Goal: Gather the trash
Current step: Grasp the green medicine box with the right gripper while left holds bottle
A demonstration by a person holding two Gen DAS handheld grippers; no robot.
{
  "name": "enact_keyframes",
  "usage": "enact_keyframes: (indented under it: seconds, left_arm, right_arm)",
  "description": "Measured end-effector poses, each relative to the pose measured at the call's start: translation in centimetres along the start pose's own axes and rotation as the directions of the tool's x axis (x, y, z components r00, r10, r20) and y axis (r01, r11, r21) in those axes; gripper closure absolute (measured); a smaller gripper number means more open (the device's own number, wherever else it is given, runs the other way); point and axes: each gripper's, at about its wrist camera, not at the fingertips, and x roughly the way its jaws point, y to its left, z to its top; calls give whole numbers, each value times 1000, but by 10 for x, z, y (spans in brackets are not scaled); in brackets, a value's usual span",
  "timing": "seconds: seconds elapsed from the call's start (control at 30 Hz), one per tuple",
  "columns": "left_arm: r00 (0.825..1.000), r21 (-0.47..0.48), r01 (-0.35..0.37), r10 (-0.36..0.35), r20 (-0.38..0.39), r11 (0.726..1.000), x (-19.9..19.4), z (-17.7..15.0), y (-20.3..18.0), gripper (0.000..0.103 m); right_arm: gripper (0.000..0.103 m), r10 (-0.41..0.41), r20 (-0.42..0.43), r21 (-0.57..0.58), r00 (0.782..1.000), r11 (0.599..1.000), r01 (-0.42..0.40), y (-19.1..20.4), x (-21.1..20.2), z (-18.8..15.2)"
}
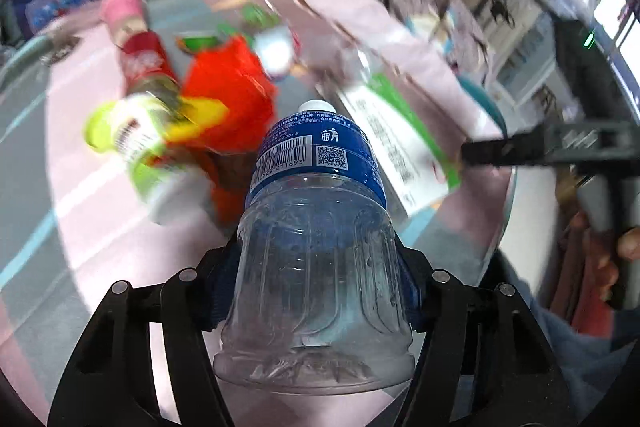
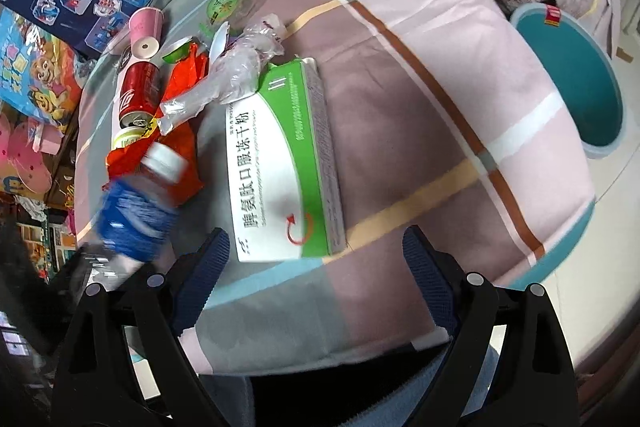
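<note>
I'm pinching the clear bottle in the left gripper jaws; right gripper jaws spread empty; only its view is showing the teal bin.

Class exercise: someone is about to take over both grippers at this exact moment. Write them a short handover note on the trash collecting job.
Left gripper: shut on the clear plastic bottle with blue label, lifted off the bed.
Right gripper: open, empty, above the green and white cardboard box.
On the striped bedsheet: that box, a red soda can, a pink paper cup, an orange wrapper, crumpled clear plastic film.
Teal round bin: on the floor beside the bed.
Done: bottle picked up.
Left: bin the bottle, then the rest.
</note>
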Motion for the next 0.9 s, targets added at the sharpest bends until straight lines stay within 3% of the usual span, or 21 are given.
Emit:
enact_keyframes:
  seconds: [0.33, 0.5, 0.57, 0.63, 0.9]
  left_arm:
    - [992, -149, 30, -12, 124, 988, -53, 11, 44, 37]
    - [994, -192, 38, -17, 111, 981, -48, 17, 53, 37]
    - [995, -195, 43, -24, 96, 980, -41, 20, 52, 37]
    - [996, -196, 44, -28, 83, 980, -34, 22, 50, 37]
    - [993, -169, 56, -38, 108, 984, -36, 42, 31, 37]
  right_arm:
    - [18, -62, -55, -135, 997, 989, 54, 49, 54, 30]
    - [18, -121, -5, -214, 993, 970, 118, 59, 69, 40]
    - [18, -123, -21, -213, 992, 970, 115, 55, 74, 43]
    - [27, -110, -18, -222, 994, 970, 103, 50, 75, 43]
    - [29, 105, -39, -211, 994, 971, -111, 29, 36, 37]
